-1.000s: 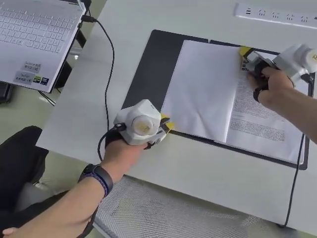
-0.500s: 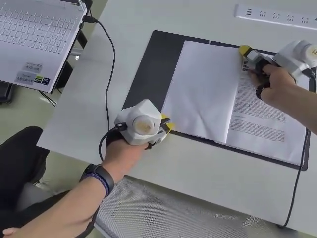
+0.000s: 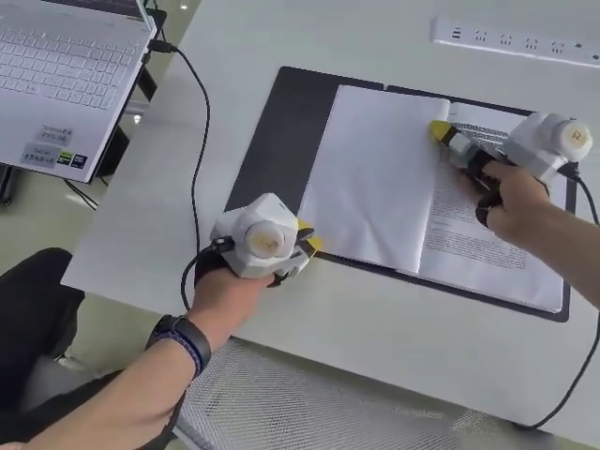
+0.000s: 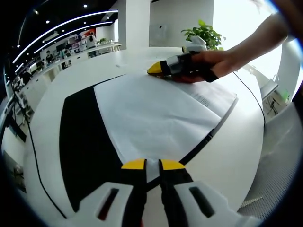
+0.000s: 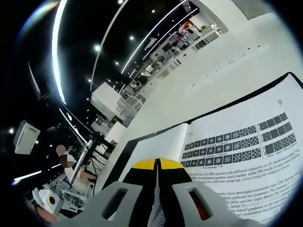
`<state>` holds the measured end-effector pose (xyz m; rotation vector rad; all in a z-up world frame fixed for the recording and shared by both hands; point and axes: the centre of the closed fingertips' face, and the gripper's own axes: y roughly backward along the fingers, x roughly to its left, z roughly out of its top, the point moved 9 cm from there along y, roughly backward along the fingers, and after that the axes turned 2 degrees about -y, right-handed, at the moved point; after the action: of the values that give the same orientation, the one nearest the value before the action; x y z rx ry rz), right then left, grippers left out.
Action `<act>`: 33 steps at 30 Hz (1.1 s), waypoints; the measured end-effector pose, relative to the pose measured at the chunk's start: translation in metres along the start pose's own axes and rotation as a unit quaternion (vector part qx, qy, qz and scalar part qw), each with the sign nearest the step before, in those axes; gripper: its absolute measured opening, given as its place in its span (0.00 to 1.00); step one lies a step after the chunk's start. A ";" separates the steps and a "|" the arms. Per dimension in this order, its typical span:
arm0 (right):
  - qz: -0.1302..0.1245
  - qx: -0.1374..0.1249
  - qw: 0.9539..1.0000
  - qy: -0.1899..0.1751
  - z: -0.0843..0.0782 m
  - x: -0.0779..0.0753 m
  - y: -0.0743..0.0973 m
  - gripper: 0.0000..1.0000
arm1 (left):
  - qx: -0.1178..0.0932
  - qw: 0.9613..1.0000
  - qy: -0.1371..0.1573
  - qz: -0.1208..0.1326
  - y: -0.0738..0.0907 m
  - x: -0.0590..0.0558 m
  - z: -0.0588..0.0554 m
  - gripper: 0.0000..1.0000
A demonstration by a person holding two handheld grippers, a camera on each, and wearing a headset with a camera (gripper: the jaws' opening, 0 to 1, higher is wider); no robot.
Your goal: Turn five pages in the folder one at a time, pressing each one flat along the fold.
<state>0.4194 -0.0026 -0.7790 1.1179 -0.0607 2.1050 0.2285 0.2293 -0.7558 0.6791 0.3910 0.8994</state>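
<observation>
The black folder (image 3: pixel 281 141) lies open on the white table. A blank turned page (image 3: pixel 375 178) covers its middle and a printed page (image 3: pixel 487 234) lies on the right. My right gripper (image 3: pixel 439 129) is shut, its yellow tips pressed on the fold near the top of the pages. In the right gripper view the shut tips (image 5: pixel 156 164) sit where the blank page (image 5: pixel 156 142) meets the printed page (image 5: pixel 236 151). My left gripper (image 3: pixel 309 239) is shut, empty, and rests at the folder's near edge (image 4: pixel 156 177), by the blank page's lower left corner (image 4: pixel 156 118).
A white laptop (image 3: pixel 66 66) stands on a raised stand at the far left, with a black cable (image 3: pixel 199 169) running down past the folder. A white power strip (image 3: pixel 516 42) lies along the back. The table's front edge (image 3: pixel 375 375) is close to my hands.
My right gripper has slid a short way down the fold towards me. The left gripper has stayed at the folder's near edge. The head camera has shifted slightly.
</observation>
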 end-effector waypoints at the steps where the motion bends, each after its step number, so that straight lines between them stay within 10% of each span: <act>1: 0.002 0.002 1.000 0.001 -0.002 0.002 0.002 0.00 | 0.000 1.000 0.000 0.000 0.000 0.000 0.000 0.09; 16: 0.047 0.044 0.997 0.036 -0.059 0.052 0.065 0.00 | 0.000 1.000 -0.003 -0.002 -0.001 0.003 -0.001 0.06; 33: 0.078 0.086 0.993 0.030 -0.098 0.067 0.107 0.00 | 0.001 1.000 -0.003 -0.003 -0.001 0.002 0.000 0.08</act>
<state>0.2606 -0.0062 -0.7605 1.1828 0.0667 2.3167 0.2301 0.2302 -0.7571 0.6819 0.3889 0.8911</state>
